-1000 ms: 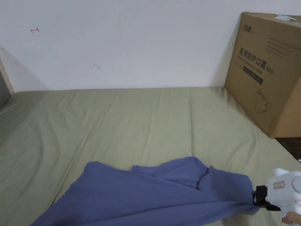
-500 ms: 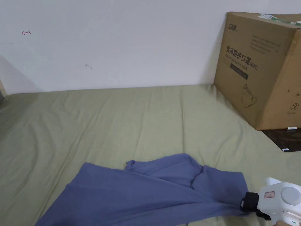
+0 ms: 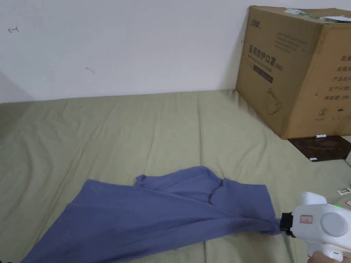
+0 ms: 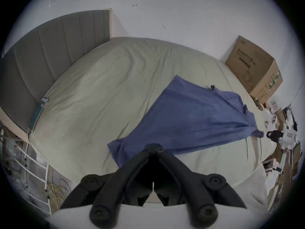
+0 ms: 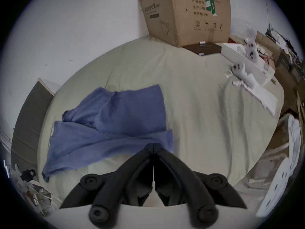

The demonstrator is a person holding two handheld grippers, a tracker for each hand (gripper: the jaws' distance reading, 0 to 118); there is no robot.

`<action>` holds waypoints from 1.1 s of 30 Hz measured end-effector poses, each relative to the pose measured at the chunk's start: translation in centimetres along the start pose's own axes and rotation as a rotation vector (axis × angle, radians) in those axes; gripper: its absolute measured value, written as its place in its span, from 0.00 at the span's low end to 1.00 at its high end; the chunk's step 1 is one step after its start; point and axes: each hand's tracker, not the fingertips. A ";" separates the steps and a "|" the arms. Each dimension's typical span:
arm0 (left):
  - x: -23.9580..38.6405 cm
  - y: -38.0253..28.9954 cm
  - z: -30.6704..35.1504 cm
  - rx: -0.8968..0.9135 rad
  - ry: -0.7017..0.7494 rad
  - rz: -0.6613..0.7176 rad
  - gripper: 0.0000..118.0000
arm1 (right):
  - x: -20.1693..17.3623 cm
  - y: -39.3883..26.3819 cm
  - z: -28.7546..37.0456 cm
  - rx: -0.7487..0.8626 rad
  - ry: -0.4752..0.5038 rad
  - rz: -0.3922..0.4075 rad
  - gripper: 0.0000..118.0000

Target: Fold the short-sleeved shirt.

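In the head view, a blue short-sleeved shirt (image 3: 164,212) is seen spread over the near part of a bed (image 3: 137,137) covered in an olive-green sheet. Its right end is drawn into a taut point that is clamped in the right tool (image 3: 283,224), whose white body is held by a hand (image 3: 325,258) at the lower right corner. A large cardboard box (image 3: 294,65) is stood against the white wall at the bed's far right corner, with a dark flat board (image 3: 322,148) lying beside it.

In the left gripper view, the left tool (image 4: 153,147) is shown with its jaws brought together on the near edge of the shirt (image 4: 198,117). The right tool (image 4: 270,134) is seen farther off at the shirt's opposite end. A grey padded headboard (image 4: 49,59) is seen at the left.

In the right gripper view, the right tool (image 5: 153,145) is shown with its jaws pressed together on a fold of the shirt (image 5: 107,125), which is stretched away across the bed (image 5: 198,100). The box (image 5: 186,12) is seen beyond.
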 end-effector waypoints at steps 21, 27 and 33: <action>7.9 3.0 -6.4 -0.055 -0.031 -0.173 0.00 | 3.2 5.1 -9.8 -0.154 0.005 -0.025 0.40; 8.4 3.8 -7.5 -0.077 -0.036 -0.202 0.00 | 2.4 4.1 -9.1 -0.104 -0.078 0.016 0.02; 8.3 5.8 -8.4 -0.076 -0.039 -0.186 0.00 | 2.3 5.7 -6.6 -0.070 -0.015 -0.028 0.02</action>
